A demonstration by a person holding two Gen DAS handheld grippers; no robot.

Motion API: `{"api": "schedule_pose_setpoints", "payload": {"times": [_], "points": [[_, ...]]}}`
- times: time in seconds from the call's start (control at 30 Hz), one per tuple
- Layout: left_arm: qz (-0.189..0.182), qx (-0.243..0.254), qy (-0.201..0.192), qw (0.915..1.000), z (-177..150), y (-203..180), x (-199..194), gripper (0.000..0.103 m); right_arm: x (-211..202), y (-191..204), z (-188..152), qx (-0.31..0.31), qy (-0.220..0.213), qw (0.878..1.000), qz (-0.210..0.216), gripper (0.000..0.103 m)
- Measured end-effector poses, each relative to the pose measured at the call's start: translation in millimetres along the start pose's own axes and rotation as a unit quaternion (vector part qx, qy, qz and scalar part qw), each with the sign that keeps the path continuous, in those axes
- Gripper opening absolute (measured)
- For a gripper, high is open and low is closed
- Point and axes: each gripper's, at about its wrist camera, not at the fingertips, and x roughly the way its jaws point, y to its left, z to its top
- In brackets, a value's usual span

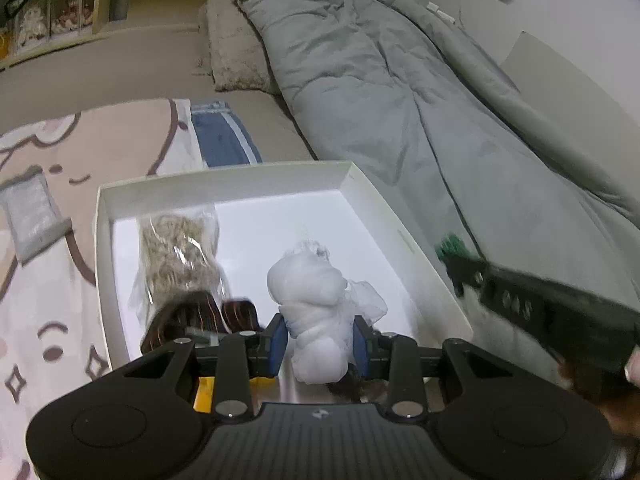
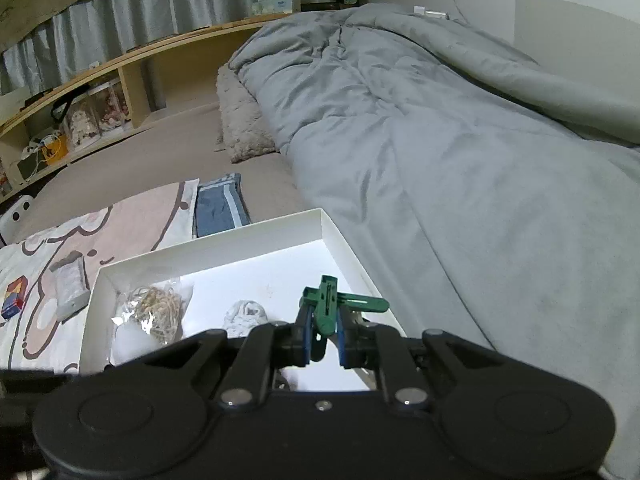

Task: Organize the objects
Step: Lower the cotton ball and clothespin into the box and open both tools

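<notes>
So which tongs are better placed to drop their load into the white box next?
Probably the left tongs: their white mesh bundle already hangs inside the white cardboard box; the right tongs hold green plastic clips near its wall.

A home bedroom: a bed [image 2: 168, 148] carries a rumpled grey duvet [image 2: 420, 120] and a fluffy pillow [image 2: 244, 128], with a wooden shelf [image 2: 132, 64] and curtains [image 2: 160, 8] behind.

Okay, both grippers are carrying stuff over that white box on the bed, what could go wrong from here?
The white mesh bundle in the left hand-held gripper is soft and hangs loosely, so it may snag or sag out. The green clips in the right hand-held gripper sit near the white box's right wall and could drop onto the grey duvet. The grippers are close and may collide.
</notes>
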Motion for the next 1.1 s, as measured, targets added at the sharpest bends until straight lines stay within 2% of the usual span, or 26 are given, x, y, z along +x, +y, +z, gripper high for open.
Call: {"api": "schedule_pose_setpoints", "payload": {"times": [0.3,0.4,0.47,0.5,0.53,0.57,0.6,0.87,1.1], "points": [[0.051,0.004,0.0,0.9987,30.2,19.0,23.3,0.035,9.8,-10.8,-4.0,0.023,0.018,1.0,-0.001,0.013],[0.056,0.003,-0.004,0.9984,37.6,23.4,30.6,0.035,13.0,-12.3,-4.8,0.027,0.023,0.999,0.003,0.013],[0.06,0.002,-0.004,0.9982,41.1,24.7,34.8,0.039,17.2,-13.0,-5.9,0.032,0.032,0.999,0.001,0.014],[0.064,0.001,-0.001,0.9979,42.3,25.5,37.4,0.041,19.6,-12.8,-6.7,0.035,0.039,0.999,0.001,0.022],[0.066,0.001,0.008,0.9978,43.4,26.1,40.5,0.048,22.4,-12.0,-7.1,0.036,0.046,0.998,-0.001,0.039],[0.067,0.0,0.023,0.9975,44.0,26.7,44.5,0.058,25.3,-11.4,-7.4,0.037,0.057,0.998,-0.005,0.046],[0.071,0.001,0.035,0.9969,44.2,27.2,47.6,0.06,27.7,-11.1,-7.6,0.037,0.066,0.997,-0.007,0.052],[0.079,0.02,0.052,0.9953,39.0,28.9,52.6,0.068,31.4,-12.9,-8.0,0.049,0.083,0.995,-0.019,0.06],[0.074,0.032,0.056,0.9951,36.2,22.3,48.2,0.068,28.5,-7.0,-8.1,0.027,0.091,0.995,-0.019,0.068]]}}
